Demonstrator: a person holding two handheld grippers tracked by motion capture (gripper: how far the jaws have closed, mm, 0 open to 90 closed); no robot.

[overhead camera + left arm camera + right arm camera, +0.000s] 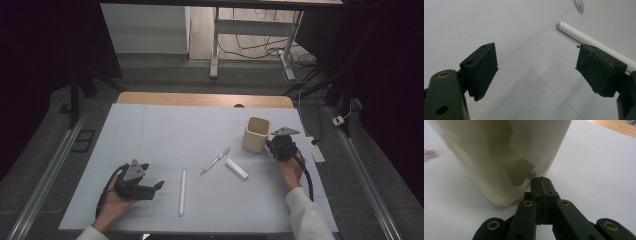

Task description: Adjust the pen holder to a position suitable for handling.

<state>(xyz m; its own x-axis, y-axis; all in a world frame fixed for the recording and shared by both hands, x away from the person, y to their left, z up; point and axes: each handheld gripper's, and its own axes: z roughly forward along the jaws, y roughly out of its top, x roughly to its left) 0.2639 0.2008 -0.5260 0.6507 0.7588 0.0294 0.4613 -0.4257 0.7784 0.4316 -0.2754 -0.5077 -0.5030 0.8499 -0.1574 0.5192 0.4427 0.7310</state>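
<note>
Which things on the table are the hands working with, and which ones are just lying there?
In use:
- cream square plastic cup, right gripper shut, tips against its side
- long white marker pen, just beside the open left gripper

Lying about:
- clear pen with pink inside
- short white tube

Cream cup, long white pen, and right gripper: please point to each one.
cream cup (257, 134), high view, front wall.
long white pen (183, 192), high view, middle of barrel.
right gripper (541, 180), right gripper view, shut jaw tips.
</note>
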